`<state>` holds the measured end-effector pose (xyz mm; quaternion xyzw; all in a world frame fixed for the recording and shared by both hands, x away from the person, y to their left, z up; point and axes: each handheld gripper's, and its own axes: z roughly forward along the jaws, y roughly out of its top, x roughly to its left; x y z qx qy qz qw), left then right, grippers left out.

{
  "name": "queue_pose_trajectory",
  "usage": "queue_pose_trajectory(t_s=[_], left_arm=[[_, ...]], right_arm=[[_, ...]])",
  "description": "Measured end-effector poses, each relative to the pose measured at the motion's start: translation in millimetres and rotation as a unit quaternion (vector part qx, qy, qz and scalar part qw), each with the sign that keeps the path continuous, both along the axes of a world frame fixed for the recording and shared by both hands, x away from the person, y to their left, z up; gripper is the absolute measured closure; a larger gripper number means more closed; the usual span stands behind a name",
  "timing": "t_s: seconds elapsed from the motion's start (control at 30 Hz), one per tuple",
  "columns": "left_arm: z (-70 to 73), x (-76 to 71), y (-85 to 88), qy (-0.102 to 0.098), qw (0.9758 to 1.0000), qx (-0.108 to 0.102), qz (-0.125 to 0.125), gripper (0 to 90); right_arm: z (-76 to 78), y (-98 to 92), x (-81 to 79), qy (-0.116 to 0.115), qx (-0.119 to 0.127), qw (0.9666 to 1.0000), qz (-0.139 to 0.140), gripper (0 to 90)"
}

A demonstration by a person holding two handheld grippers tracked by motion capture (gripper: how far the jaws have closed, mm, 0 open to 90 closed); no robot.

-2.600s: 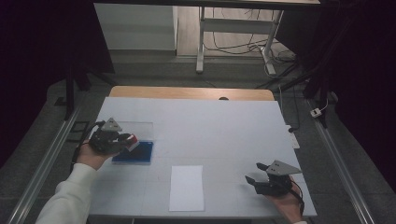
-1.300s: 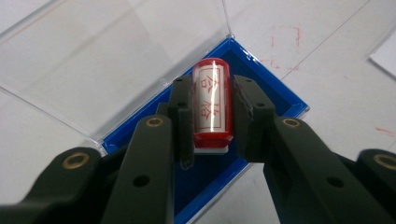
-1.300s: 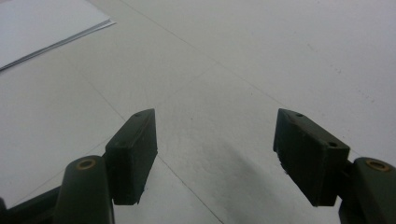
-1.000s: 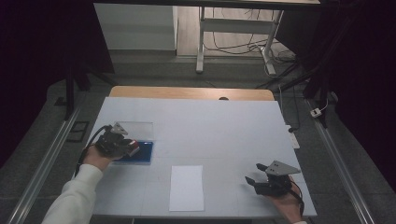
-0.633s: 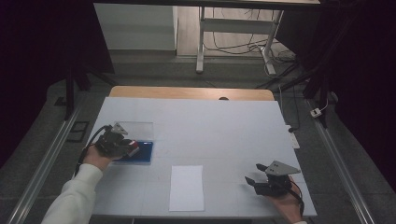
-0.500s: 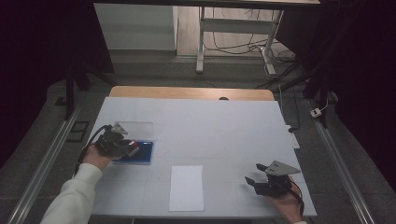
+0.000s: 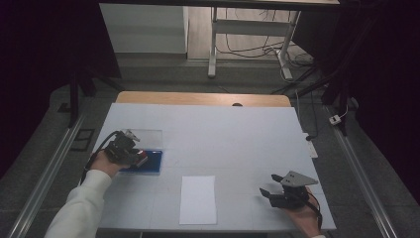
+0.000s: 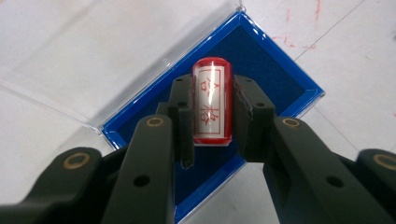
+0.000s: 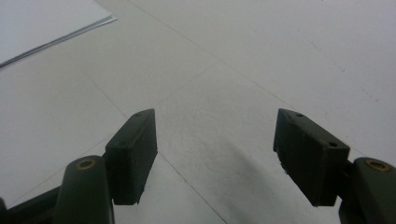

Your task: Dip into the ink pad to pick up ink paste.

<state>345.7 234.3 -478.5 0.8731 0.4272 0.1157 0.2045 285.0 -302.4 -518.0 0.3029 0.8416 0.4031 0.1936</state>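
Note:
A red cylindrical stamp (image 8: 212,101) with red characters on a white label sits between the jaws of my left gripper (image 8: 212,116), which is shut on it. Below it lies a blue ink pad case (image 8: 275,70) with its clear lid (image 8: 93,51) folded open. From above, the left gripper (image 7: 130,151) hangs over the blue ink pad (image 7: 151,162) at the table's left. A white sheet of paper (image 7: 198,199) lies near the front middle. My right gripper (image 7: 286,191) rests open at the front right, its jaws wide apart over bare table (image 9: 233,70).
The white table (image 7: 237,134) has a wooden strip at its far edge. A corner of the paper (image 9: 42,23) shows at the upper left of the right gripper view. Metal rails run along both sides of the table, and a desk frame with cables stands beyond.
My left gripper with the stamp has shifted slightly back and settled over the blue pad. The right gripper has stayed in place.

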Motion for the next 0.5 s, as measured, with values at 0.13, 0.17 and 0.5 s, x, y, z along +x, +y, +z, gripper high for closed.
queue_pose_trajectory(t_s=[0.13,0.17,0.5], left_arm=[[-1.3,-1.4,-2.8,-0.004,0.9999,0.008,0.004,71.1],[-1.5,-1.5,-3.3,-0.004,0.9999,0.01,0.005,71.2],[-2.6,-0.3,-4.6,-0.001,0.9999,0.012,0.005,71.2]], right_arm=[[0.0,0.2,-0.2,0.0,-0.001,1.0,0.0,30.0],[-0.6,0.7,-0.2,-0.001,0.002,1.0,-0.001,30.0],[-0.1,0.1,0.1,-0.001,0.0,1.0,0.0,29.9]])
